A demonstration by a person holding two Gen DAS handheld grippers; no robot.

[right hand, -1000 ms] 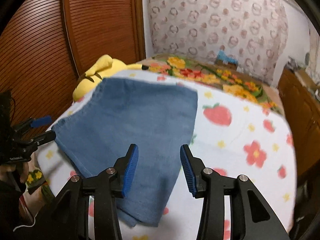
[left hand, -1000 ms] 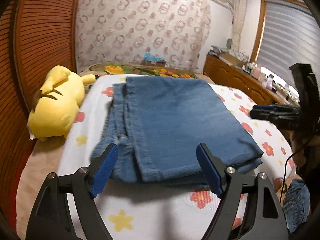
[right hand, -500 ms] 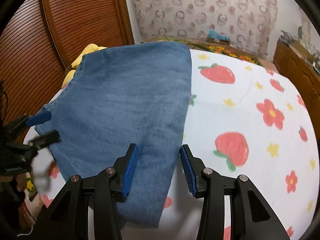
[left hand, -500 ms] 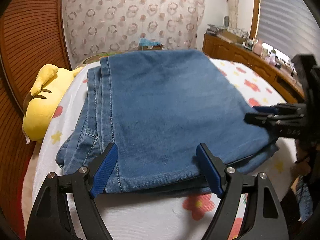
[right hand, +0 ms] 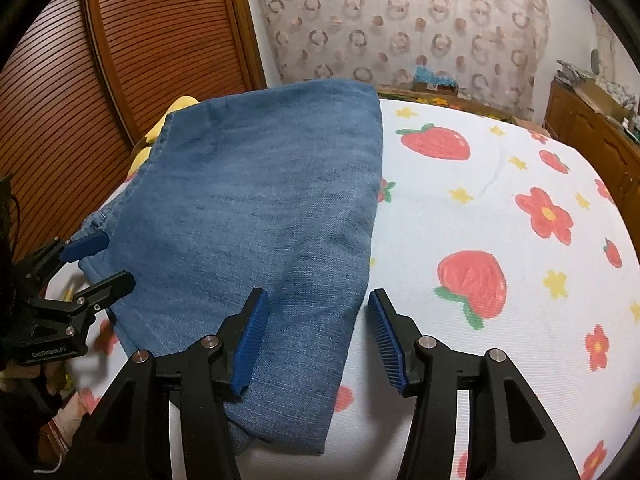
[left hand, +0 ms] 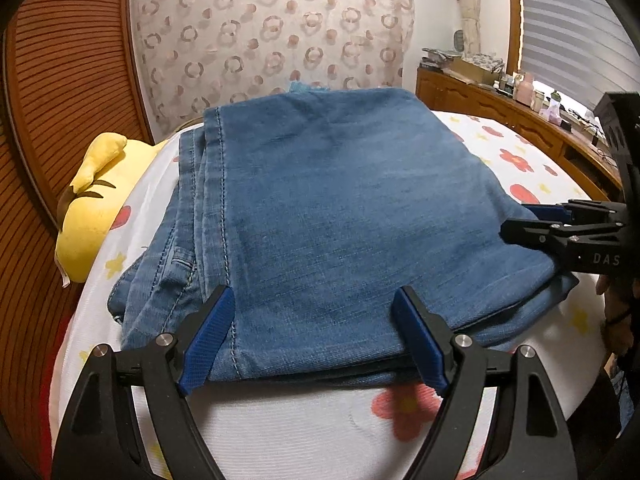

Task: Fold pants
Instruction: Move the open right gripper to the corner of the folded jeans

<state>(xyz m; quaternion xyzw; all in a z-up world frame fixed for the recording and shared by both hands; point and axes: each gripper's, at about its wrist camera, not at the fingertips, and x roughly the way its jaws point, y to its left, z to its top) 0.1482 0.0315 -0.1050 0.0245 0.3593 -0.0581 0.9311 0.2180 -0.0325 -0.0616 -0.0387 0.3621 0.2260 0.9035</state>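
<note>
One pair of blue denim pants [left hand: 340, 216] lies folded into a compact multi-layer stack on the bed [right hand: 500, 208], directly ahead of both tools. The left tool [left hand: 316, 336] stands wide, its two blue pads bracketing the near edge of the stack, the layered hem between them but not pinched; this placement appears intended to take up that edge for a further fold or to square it. The right tool [right hand: 316, 340] is likewise spread, one pad over the denim and the other over the bare sheet, so it straddles the stack's side edge without gripping; judged a matching approach at the adjoining corner. Each tool is visible in the other's view, well off to the side. One yellow plush toy [left hand: 96, 204] rests beyond the left tool's left pad, just beside the pants. Count: two tools, one garment, one toy
</note>
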